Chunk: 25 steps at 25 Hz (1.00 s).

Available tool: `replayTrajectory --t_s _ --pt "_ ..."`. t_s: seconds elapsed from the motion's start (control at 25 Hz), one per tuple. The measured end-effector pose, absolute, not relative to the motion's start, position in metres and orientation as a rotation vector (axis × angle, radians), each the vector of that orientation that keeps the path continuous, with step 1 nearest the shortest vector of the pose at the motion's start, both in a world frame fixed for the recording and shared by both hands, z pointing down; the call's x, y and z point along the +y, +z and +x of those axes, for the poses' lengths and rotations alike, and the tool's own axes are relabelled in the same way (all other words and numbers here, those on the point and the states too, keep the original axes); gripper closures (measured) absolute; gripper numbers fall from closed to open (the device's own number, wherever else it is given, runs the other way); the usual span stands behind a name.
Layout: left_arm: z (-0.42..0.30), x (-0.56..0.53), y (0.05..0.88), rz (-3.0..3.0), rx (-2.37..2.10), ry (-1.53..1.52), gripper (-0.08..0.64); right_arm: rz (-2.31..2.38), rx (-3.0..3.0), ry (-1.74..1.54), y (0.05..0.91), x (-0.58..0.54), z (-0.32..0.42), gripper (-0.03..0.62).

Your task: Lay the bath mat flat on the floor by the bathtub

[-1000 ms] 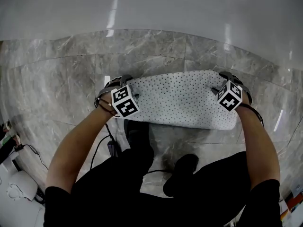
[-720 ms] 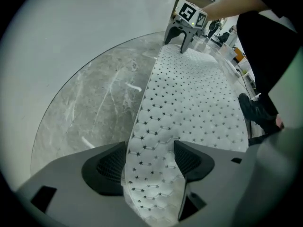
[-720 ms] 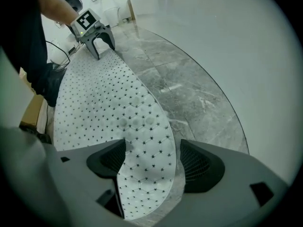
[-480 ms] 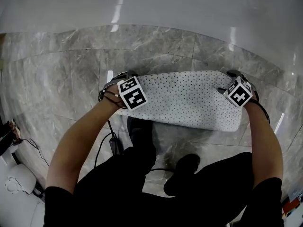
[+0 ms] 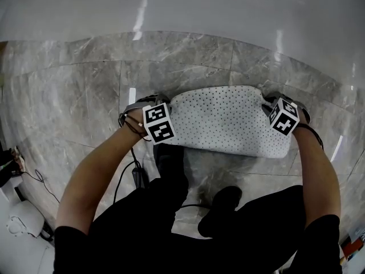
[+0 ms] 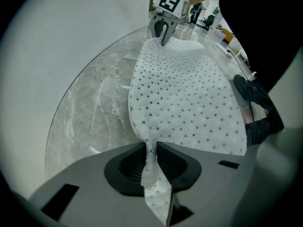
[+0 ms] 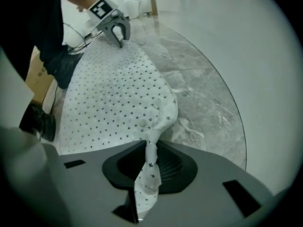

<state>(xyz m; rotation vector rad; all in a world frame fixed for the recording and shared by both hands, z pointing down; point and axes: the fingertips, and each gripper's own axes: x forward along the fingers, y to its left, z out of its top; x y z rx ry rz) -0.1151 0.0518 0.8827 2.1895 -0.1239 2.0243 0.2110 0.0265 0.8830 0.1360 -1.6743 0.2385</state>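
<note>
Both arms reach straight down. Two tongs, the left tongs (image 6: pixel 151 149) and right tongs (image 7: pixel 150 149), have just closed, each pinching one end of the single star-dotted bath mat (image 5: pixel 225 121), which is slightly bunched on the marble floor (image 5: pixel 80 96) beside what appears to be the bathtub (image 5: pixel 182 4).

No letters, numbers, brand names or labels are showing legibly in any view. The left marker cube (image 5: pixel 159 123), riding on the left gripper (image 6: pixel 151 157), and the right marker cube (image 5: pixel 284 116), riding on the right gripper (image 7: pixel 150 162), are displaying only black-and-white square code patterns, not readable characters. The bath mat (image 5: pixel 225 119) is carrying a print of small dark stars without wording.
</note>
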Motion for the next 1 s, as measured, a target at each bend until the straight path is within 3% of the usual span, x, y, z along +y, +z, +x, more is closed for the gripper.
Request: replayTrajectory --t_s 0.04,0.48,0.8,1.0 --pt "-0.116 0.051 0.882 2.192 -0.127 2.023 0.483 0.098 -1.669 0.204 0.883 0.031 0.209 0.528" --pt "-0.094 -0.032 0.849 2.386 -0.392 2.004 0.517 0.405 -1.710 0.188 0.863 -0.029 0.238 0.529" --pt "-0.062 -0.097 0.838 2.450 -0.569 2.144 0.483 0.649 -1.556 0.190 0.860 -0.071 0.271 0.526" --pt "-0.062 -0.130 0.830 2.407 -0.669 2.226 0.425 0.719 -1.499 0.135 0.858 -0.090 0.275 0.508"
